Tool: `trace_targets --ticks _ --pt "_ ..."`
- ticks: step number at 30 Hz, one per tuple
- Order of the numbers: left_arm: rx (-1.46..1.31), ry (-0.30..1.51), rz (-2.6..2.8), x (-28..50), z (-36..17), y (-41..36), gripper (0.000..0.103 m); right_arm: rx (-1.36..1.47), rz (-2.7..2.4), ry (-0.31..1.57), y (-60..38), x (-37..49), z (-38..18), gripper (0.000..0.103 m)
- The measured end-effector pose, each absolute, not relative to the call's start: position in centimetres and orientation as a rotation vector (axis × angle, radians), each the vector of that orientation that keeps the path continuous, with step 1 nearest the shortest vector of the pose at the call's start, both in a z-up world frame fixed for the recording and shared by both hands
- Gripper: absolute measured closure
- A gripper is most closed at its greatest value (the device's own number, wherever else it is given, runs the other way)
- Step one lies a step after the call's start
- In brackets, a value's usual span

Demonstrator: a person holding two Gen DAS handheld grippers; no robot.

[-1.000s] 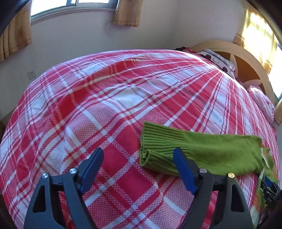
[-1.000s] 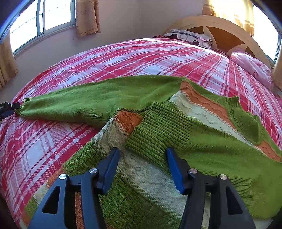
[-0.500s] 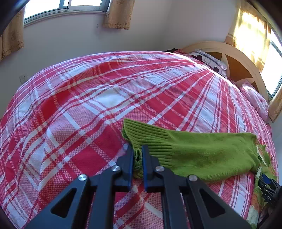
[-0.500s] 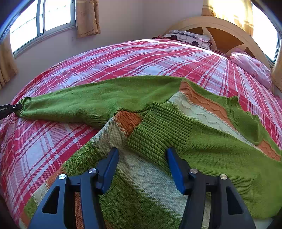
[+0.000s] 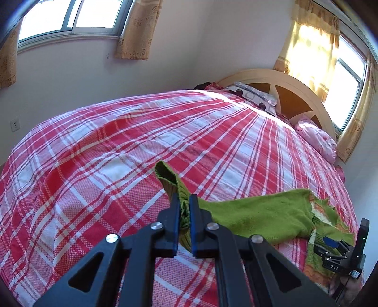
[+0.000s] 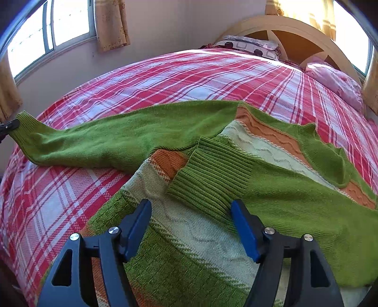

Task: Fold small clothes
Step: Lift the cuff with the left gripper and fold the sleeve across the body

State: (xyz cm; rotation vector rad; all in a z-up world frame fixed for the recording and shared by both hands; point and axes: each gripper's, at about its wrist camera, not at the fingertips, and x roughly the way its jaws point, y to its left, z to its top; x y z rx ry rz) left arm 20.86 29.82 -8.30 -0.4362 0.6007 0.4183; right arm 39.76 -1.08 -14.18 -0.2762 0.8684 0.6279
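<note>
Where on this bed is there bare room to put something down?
The plaid bedspread is bare between the green sweater and the far wall, up to the pillows by the headboard. The near right side is crowded: the sweater's body and both sleeves lie spread there.

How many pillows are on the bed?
2. A patterned pillow lies against the middle of the headboard, and a pink pillow lies at its right end. More may be hidden.
</note>
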Motion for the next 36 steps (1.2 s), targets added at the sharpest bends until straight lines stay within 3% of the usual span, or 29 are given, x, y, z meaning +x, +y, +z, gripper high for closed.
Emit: trace_targets --ticks 15,36 --pt "-0.363 0.499 0.279 25.4 -0.8 24.3 0.096 -0.202 0.536 0.807 -9.5 37.4 -9.7 0.032" --pt "-0.202 0.339 0.051 33.0 9.7 9.8 0.096 -0.024 0.420 0.698 -25.8 32.0 -6.3 0.032"
